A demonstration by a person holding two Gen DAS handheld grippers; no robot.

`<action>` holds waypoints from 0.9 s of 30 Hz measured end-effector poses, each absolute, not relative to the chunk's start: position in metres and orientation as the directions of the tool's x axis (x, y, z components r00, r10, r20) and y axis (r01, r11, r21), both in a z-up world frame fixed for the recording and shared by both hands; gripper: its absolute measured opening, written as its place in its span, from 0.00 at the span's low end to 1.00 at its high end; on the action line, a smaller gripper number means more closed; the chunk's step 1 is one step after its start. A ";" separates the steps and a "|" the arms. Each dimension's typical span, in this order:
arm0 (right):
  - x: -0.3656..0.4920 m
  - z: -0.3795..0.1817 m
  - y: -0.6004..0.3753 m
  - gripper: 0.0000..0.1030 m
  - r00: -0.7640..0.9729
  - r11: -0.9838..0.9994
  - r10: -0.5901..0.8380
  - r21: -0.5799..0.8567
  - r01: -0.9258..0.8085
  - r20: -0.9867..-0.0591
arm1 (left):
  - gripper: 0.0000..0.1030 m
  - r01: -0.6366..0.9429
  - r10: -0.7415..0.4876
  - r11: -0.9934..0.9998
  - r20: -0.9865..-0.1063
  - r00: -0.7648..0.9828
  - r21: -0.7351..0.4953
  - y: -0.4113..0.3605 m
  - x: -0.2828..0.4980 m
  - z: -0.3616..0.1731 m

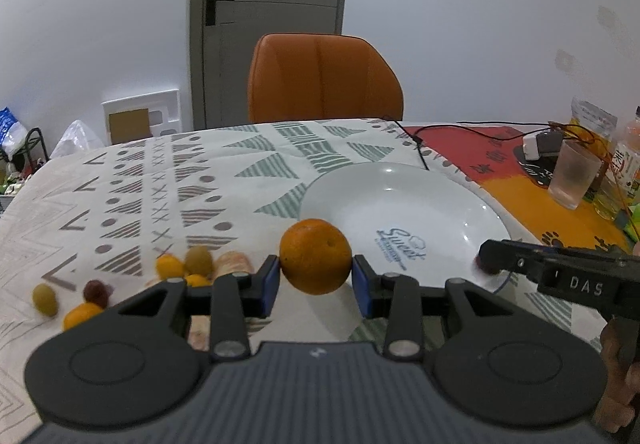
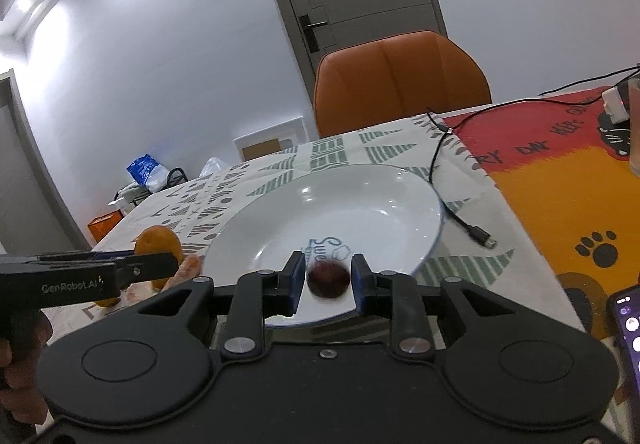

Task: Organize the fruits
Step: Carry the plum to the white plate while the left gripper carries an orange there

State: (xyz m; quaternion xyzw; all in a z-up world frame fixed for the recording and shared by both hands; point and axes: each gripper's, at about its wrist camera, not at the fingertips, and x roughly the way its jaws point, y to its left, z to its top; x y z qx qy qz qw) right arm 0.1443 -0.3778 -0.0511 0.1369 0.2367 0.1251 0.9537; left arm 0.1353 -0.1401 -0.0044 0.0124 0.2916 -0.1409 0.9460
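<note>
An orange [image 1: 314, 256] hangs above the table by the near left rim of a white plate [image 1: 400, 195], with my left gripper [image 1: 316, 276] shut on it. In the right wrist view the same orange [image 2: 158, 242] shows at the left. My right gripper [image 2: 328, 280] is over the near part of the plate [image 2: 340, 203]. A dark red fruit [image 2: 328, 280], blurred, sits between its blue pads with thin gaps on both sides, so the gripper is open. In the left wrist view this gripper [image 1: 490, 258] comes in from the right at the plate's rim.
Several small fruits lie on the patterned cloth at the left: a green one [image 1: 45, 299], a dark red one [image 1: 96, 291] and yellow ones [image 1: 170, 266]. A black cable [image 2: 460, 219], a glass [image 1: 572, 175] and bottles stand to the right. An orange chair [image 1: 320, 77] is behind the table, and a phone [image 2: 628, 328] lies at the near right.
</note>
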 end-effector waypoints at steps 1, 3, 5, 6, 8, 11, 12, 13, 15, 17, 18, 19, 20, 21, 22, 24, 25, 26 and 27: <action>0.145 -0.051 -0.380 0.25 0.858 0.931 0.303 0.322 -0.173 -0.416 | 0.36 0.278 -0.262 0.959 -0.555 0.789 -0.057 -0.143 0.137 -0.004; 0.145 -0.051 -0.383 0.26 0.860 0.930 0.301 0.324 -0.171 -0.413 | 0.36 0.286 -0.267 0.957 -0.555 0.788 -0.053 -0.149 0.139 -0.003; 0.144 -0.050 -0.386 0.27 0.863 0.931 0.299 0.325 -0.169 -0.408 | 0.36 0.294 -0.271 0.955 -0.555 0.787 -0.050 -0.154 0.142 -0.003; 0.143 -0.049 -0.387 0.27 0.865 0.931 0.298 0.325 -0.168 -0.404 | 0.36 0.298 -0.273 0.953 -0.554 0.786 -0.048 -0.157 0.143 -0.003; 0.142 -0.048 -0.391 0.27 0.868 0.930 0.297 0.328 -0.167 -0.398 | 0.36 0.305 -0.279 0.951 -0.554 0.785 -0.047 -0.162 0.145 -0.003; 0.138 -0.047 -0.395 0.28 0.870 0.928 0.296 0.333 -0.165 -0.395 | 0.36 0.317 -0.287 0.947 -0.553 0.782 -0.043 -0.169 0.148 -0.002; 0.137 -0.046 -0.396 0.29 0.870 0.928 0.296 0.336 -0.164 -0.394 | 0.36 0.321 -0.289 0.946 -0.553 0.781 -0.041 -0.172 0.148 -0.002; 0.136 -0.046 -0.397 0.29 0.870 0.927 0.296 0.339 -0.162 -0.394 | 0.36 0.325 -0.292 0.945 -0.552 0.781 -0.040 -0.173 0.149 -0.001; 0.131 -0.044 -0.399 0.34 0.873 0.926 0.293 0.344 -0.158 -0.389 | 0.36 0.333 -0.297 0.942 -0.550 0.781 -0.037 -0.178 0.150 0.000; 0.129 -0.043 -0.402 0.37 0.880 0.926 0.285 0.345 -0.152 -0.380 | 0.36 0.340 -0.302 0.940 -0.548 0.780 -0.035 -0.182 0.151 0.000; 0.127 -0.041 -0.404 0.38 0.884 0.928 0.277 0.344 -0.144 -0.376 | 0.36 0.343 -0.304 0.939 -0.547 0.780 -0.033 -0.184 0.152 0.001; 0.126 -0.040 -0.405 0.38 0.887 0.929 0.271 0.343 -0.140 -0.373 | 0.36 0.345 -0.306 0.938 -0.547 0.779 -0.032 -0.186 0.152 0.001; 0.124 -0.039 -0.407 0.41 0.890 0.930 0.267 0.341 -0.137 -0.370 | 0.36 0.350 -0.309 0.936 -0.547 0.778 -0.032 -0.188 0.153 0.002; 0.122 -0.038 -0.408 0.46 0.894 0.931 0.260 0.340 -0.131 -0.365 | 0.37 0.352 -0.311 0.935 -0.548 0.777 -0.032 -0.190 0.154 0.002; 0.120 -0.037 -0.410 0.48 0.897 0.932 0.253 0.341 -0.126 -0.362 | 0.37 0.354 -0.313 0.935 -0.548 0.776 -0.032 -0.191 0.154 0.002; 0.118 -0.038 -0.413 0.55 0.900 0.932 0.245 0.344 -0.116 -0.360 | 0.37 0.347 -0.306 0.937 -0.530 0.791 -0.022 -0.193 0.152 0.005; 0.117 -0.038 -0.414 0.56 0.901 0.932 0.242 0.346 -0.112 -0.361 | 0.39 0.344 -0.300 0.939 -0.525 0.797 -0.015 -0.193 0.151 0.006; 0.117 -0.039 -0.415 0.58 0.900 0.931 0.240 0.348 -0.109 -0.363 | 0.39 0.343 -0.298 0.939 -0.522 0.799 -0.012 -0.193 0.150 0.007; 0.117 -0.039 -0.415 0.62 0.900 0.931 0.240 0.349 -0.108 -0.363 | 0.40 0.341 -0.297 0.940 -0.521 0.800 -0.012 -0.192 0.149 0.008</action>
